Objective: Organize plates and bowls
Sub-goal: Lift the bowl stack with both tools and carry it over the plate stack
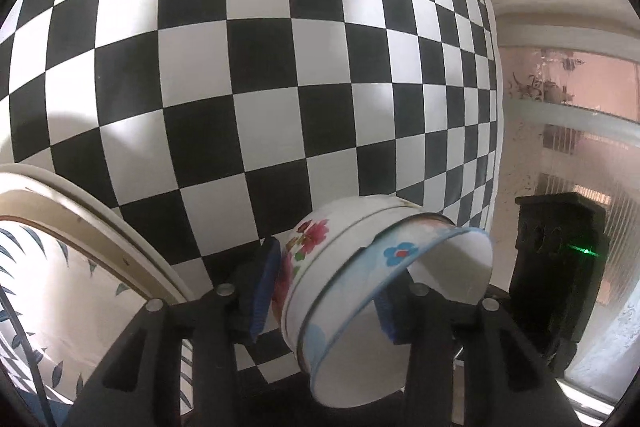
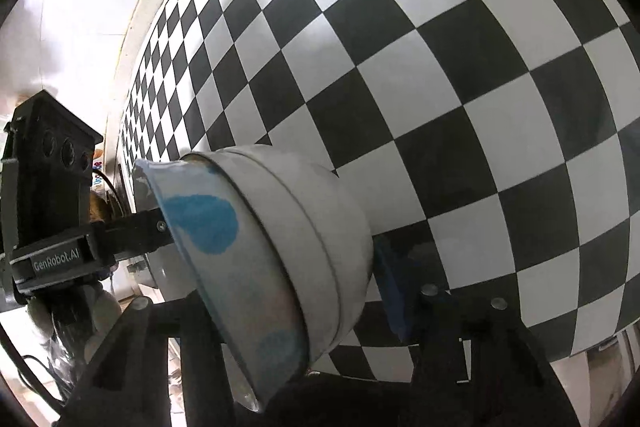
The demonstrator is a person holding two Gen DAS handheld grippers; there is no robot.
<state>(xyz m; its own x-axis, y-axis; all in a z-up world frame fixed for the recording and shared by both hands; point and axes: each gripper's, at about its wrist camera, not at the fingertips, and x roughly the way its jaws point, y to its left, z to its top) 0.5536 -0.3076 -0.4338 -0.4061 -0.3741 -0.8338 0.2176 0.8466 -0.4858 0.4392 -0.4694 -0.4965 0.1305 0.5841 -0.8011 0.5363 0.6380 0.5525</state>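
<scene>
Two nested bowls are held on their side between both grippers. The outer white bowl with red flowers (image 1: 308,259) holds the inner bowl with blue flowers and a blue rim (image 1: 372,291). My left gripper (image 1: 324,301) is shut on the bowl stack, blue pads on either side. In the right wrist view the same stack shows as the blue-patterned bowl (image 2: 224,247) inside the white bowl (image 2: 320,227). My right gripper (image 2: 296,291) is shut on the stack too. A large plate with blue leaf print (image 1: 60,287) stands at lower left.
A black and white checkered surface (image 1: 280,67) fills both views. The other gripper's black body (image 1: 560,267) shows at right, and in the right wrist view (image 2: 48,195) at left. A pink wall and window (image 1: 580,99) lie to the right.
</scene>
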